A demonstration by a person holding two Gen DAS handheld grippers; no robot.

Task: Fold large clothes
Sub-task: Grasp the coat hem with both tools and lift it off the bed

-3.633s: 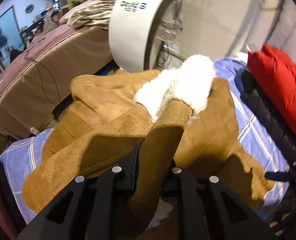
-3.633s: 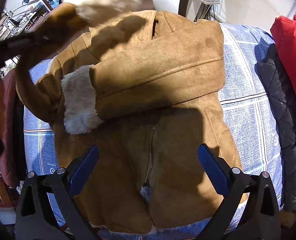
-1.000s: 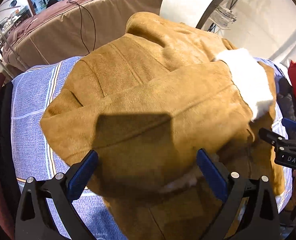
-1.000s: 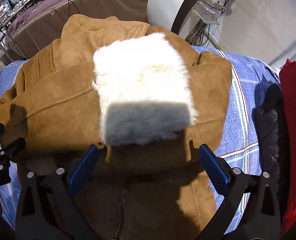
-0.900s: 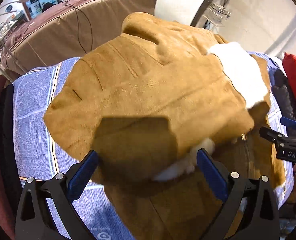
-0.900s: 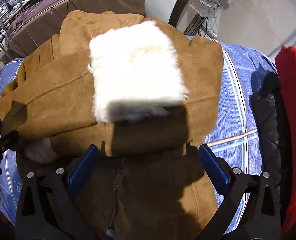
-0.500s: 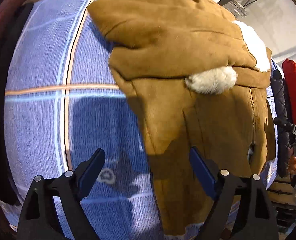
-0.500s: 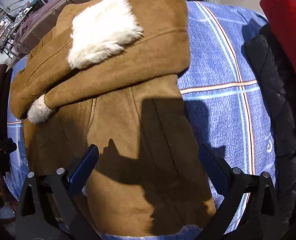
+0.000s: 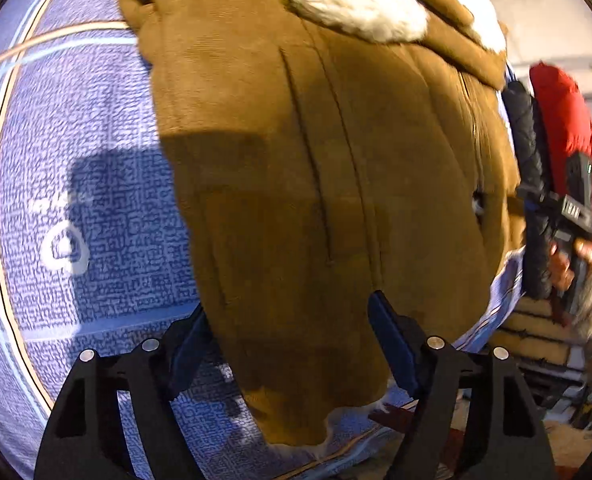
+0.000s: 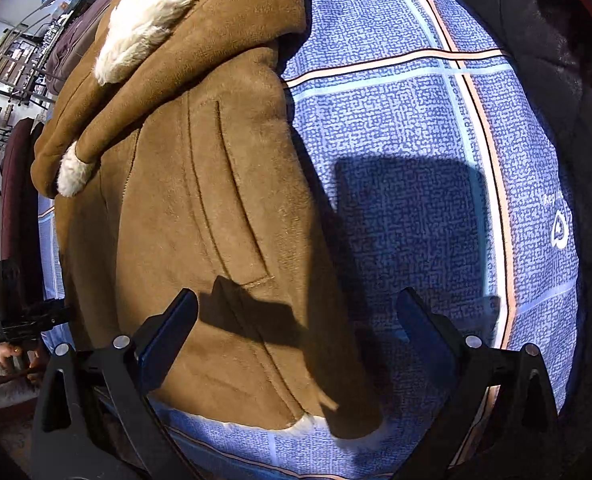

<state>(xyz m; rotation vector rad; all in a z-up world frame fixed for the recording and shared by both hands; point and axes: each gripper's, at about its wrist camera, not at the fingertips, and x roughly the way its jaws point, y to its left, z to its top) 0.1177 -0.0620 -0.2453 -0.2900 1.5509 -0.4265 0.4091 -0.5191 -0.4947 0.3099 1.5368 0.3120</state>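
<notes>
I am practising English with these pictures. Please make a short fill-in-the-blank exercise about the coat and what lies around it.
1. The brown coat lies on a ____ checked sheet.
2. The sleeve cuffs are trimmed with ____ fur.
3. Beside the black jacket lies a ____ one.
4. The jaws of both grippers stand ____.

Missing words: blue; white; red; open

The coat (image 9: 336,184) looks like matt tan suede with a soft, short nap — stitched seams run down its front; its cuffs (image 9: 360,8) and hem lining are fluffy white fleece; the sheet (image 10: 408,128) beneath is woven blue cloth, finely speckled, with pale and orange stripes; the black garment (image 10: 544,64) beside it is a dull quilted fabric; the red one (image 9: 564,120) looks smooth and puffy; the gripper fingers (image 10: 168,336) are matt black plastic with silvery metal screws — their pads dark blue.
</notes>
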